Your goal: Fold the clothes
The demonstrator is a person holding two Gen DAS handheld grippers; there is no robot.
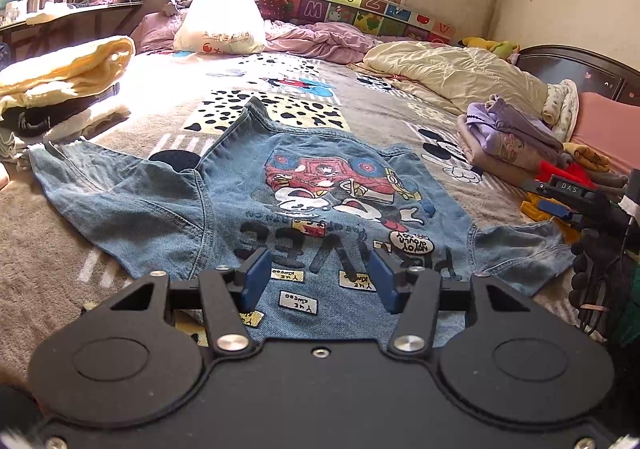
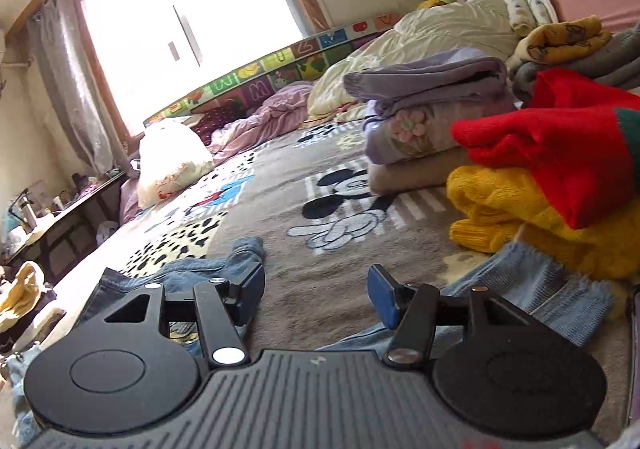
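Observation:
A blue denim jacket (image 1: pixel 256 205) with a cartoon car print lies spread back-up on the bed, sleeves out to both sides. My left gripper (image 1: pixel 320 273) hovers open just above its near hem, blue pads apart, holding nothing. At the right edge of the left wrist view the right gripper (image 1: pixel 576 197) shows above the jacket's right sleeve (image 1: pixel 520 253). In the right wrist view my right gripper (image 2: pixel 316 289) is open over the bedspread, with the frayed denim sleeve (image 2: pixel 532 289) just right of it and more denim (image 2: pixel 208 269) to its left.
Folded clothes are stacked at the left (image 1: pixel 60 89). A purple and beige stack (image 2: pixel 424 121) and a red and yellow knit pile (image 2: pixel 552 189) sit at the right. A cream quilt (image 1: pixel 452 69) and white bag (image 1: pixel 220 21) lie farther back on the cartoon bedspread (image 1: pixel 360 101).

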